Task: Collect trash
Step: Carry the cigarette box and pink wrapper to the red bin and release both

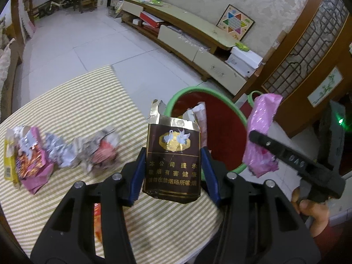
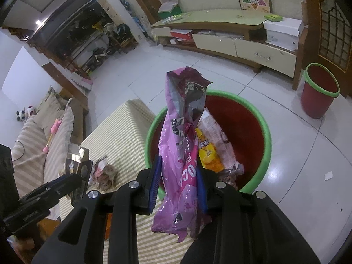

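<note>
My left gripper (image 1: 173, 171) is shut on a torn brown cigarette pack (image 1: 172, 154) and holds it upright above the striped table edge, near the red bin with a green rim (image 1: 222, 118). My right gripper (image 2: 178, 180) is shut on a pink plastic wrapper (image 2: 180, 145) that hangs over the bin's near rim (image 2: 267, 136). The bin holds a yellow wrapper (image 2: 208, 154) and crumpled paper. The pink wrapper also shows in the left wrist view (image 1: 261, 132), and the cigarette pack shows in the right wrist view (image 2: 79, 171).
Several crumpled wrappers and papers (image 1: 66, 151) lie on the striped tablecloth (image 1: 77, 101). A second red bin (image 2: 319, 92) stands by the wooden door. A low TV cabinet (image 1: 187, 35) lines the wall. A sofa (image 2: 44, 132) is to the left.
</note>
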A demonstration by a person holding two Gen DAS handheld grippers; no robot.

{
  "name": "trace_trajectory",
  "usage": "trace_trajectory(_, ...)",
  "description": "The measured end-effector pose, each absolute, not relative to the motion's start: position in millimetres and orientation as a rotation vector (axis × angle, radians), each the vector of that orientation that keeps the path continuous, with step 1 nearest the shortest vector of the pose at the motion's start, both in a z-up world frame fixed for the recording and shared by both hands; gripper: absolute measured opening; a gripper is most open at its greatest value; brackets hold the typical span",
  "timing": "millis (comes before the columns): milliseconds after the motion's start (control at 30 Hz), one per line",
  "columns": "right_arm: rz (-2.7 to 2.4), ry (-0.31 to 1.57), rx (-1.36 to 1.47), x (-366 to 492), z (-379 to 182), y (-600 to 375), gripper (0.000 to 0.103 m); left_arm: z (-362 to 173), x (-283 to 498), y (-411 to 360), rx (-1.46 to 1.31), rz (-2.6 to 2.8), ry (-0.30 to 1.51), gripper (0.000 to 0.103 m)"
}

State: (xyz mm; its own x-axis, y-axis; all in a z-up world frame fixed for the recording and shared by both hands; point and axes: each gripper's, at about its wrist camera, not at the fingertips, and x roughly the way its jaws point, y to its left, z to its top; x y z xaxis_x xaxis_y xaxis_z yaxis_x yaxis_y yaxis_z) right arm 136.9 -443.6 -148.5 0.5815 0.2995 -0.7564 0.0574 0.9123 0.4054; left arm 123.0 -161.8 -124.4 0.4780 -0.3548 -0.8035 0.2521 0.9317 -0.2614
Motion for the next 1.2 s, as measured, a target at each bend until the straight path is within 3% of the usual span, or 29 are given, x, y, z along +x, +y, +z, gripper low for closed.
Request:
trace_trajectory(567,0.117,0.944,0.403,160,-155,-452,0.03,-136,167,-211,-0.169,-0.452,1.042,0.047)
trace_trajectory(600,0.111,0.943,0.404,161,-156,-452,0.03,-138,170,-212,-0.17,-0.448,1.049,0.048)
trace_trajectory(633,0.099,0.943,0.407,160,-156,-451,0.035,-139,172,-212,-0.175,-0.446,1.056,0.06)
trace_trajectory(667,0.094,0.943,0.412,158,-156,-450,0.052,-140,174,-211,-0.186,-0.442,1.06,0.072)
trace_trajectory(733,0.081,0.937,0.412,157,-156,-450,0.059,-139,175,-208,-0.205,-0.436,1.055,0.076)
trace_trajectory(1200,0.104,0.963,0.37,142,-146,-430,0.062,-149,101,-128,-0.188,-0.227,1.041,0.084)
